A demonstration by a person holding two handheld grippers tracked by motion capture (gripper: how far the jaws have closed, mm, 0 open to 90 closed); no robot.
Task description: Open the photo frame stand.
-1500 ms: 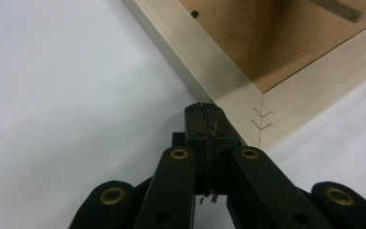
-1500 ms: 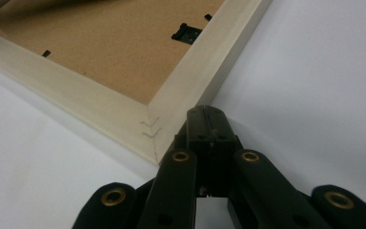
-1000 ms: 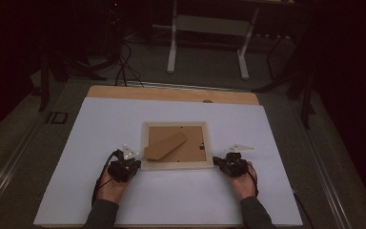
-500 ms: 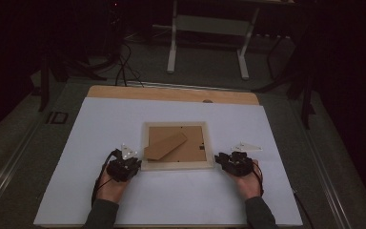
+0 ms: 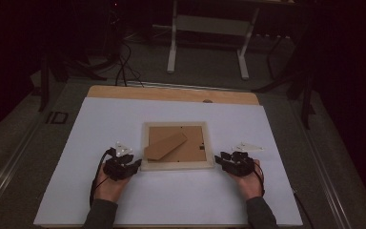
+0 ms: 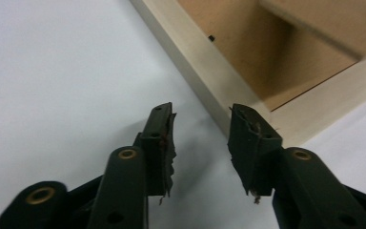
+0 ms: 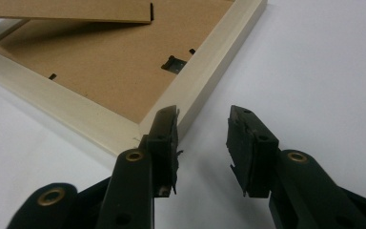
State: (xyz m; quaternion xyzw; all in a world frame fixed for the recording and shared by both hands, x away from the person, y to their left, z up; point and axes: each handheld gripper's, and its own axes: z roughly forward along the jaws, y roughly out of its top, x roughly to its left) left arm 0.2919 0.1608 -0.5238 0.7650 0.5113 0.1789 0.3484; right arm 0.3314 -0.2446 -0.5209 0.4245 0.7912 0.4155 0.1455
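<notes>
Left gripper: jaws parted, nothing between them, low over the white sheet, just beside the frame's near left corner.
Right gripper: jaws parted, empty, just beside the frame's near right corner.
Picture frame: pale wood, lying face down on the white table cover between the 2 grippers; brown backing board up.
Stand flap: brown, lying aslant on the backing.

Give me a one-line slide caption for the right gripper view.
Open right gripper poised at the near corner of a face-down wooden picture frame, brown backing board showing, on a white table.
</notes>
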